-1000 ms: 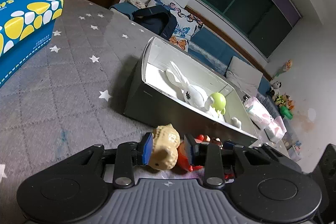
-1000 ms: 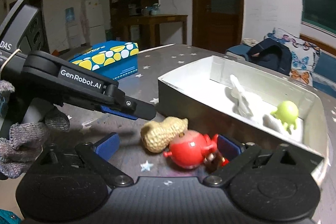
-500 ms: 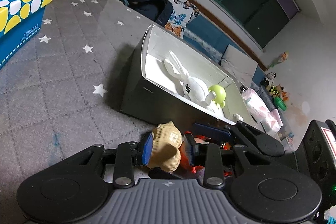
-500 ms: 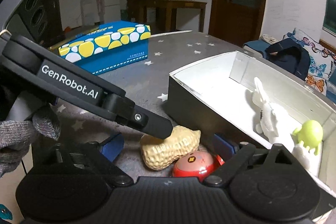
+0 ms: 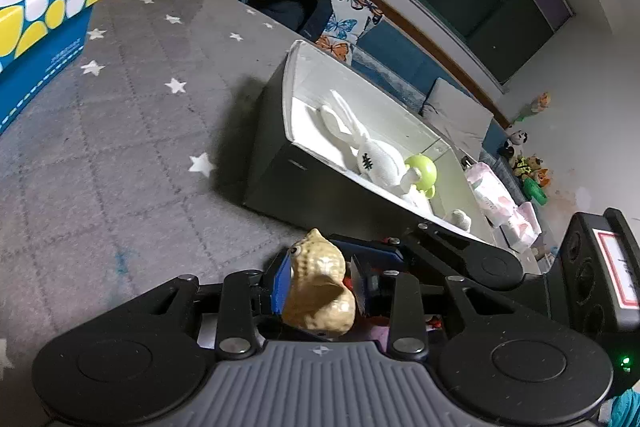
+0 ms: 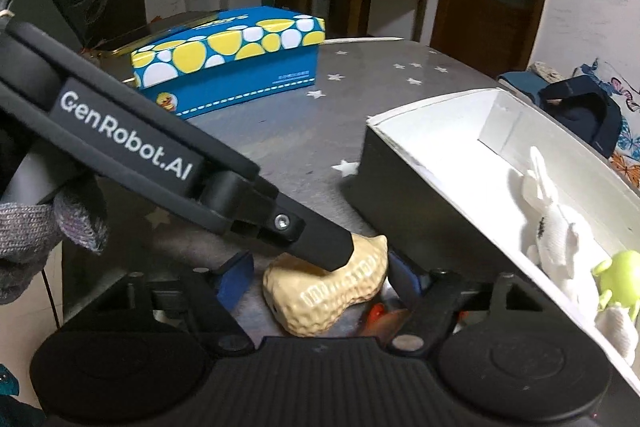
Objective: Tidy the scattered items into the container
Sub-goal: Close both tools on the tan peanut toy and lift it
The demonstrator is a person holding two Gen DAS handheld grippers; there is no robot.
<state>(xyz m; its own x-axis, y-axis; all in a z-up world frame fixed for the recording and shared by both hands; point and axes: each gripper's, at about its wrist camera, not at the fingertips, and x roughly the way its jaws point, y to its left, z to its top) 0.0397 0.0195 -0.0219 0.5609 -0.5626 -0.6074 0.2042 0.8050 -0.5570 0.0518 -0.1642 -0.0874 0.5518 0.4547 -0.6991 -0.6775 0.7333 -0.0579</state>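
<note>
peanut toy (image 5: 318, 291) is clenched in the left tool (image 5: 320, 287), just short of the box (image 5: 276, 155). rabbit (image 5: 372, 155) and green figure (image 5: 420, 173) already binned; red toy (image 6: 380, 315) sits between the released right tool (image 6: 320, 277) fingers.

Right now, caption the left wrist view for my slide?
Left gripper clamps peanut toy beside open box.
</note>
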